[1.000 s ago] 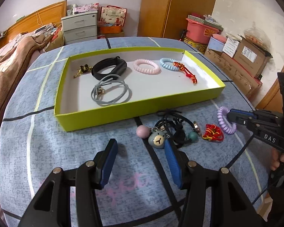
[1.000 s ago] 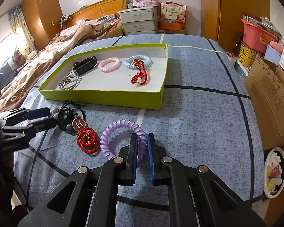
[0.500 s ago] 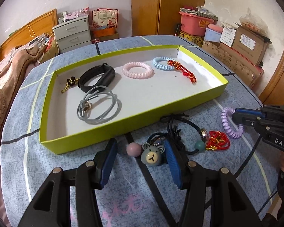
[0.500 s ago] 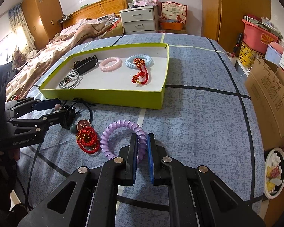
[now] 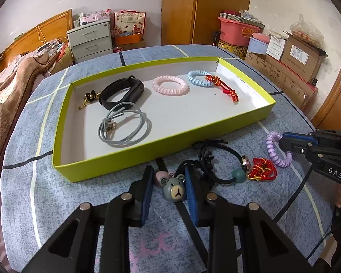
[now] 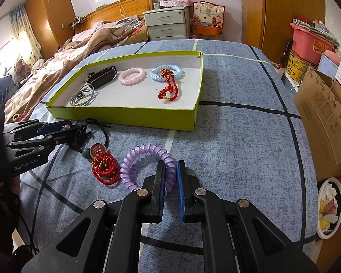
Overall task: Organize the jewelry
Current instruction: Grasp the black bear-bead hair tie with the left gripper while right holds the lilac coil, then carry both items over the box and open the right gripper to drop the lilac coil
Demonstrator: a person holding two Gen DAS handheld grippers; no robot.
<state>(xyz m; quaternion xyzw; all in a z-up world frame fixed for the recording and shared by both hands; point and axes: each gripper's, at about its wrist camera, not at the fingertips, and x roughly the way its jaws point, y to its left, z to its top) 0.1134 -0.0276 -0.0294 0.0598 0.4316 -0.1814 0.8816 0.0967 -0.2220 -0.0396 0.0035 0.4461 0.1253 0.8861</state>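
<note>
The desk, under a blue patterned cloth, carries a shallow green tray that already holds six pieces: a black band, a grey cord loop, a pink coil ring, a blue coil ring, a red knotted cord and a small black-and-gold charm. So more than half of the sorting looks done. Left on the cloth in front of the tray are a purple coil ring, a red cord bracelet, a tangle of black cords with a round pendant and a green bead, and a grey bear charm. The right tongs are clamped shut on the purple coil ring. The left tongs have just been closing, with the bear charm between their pads; whether the pads press it yet I cannot tell.
</note>
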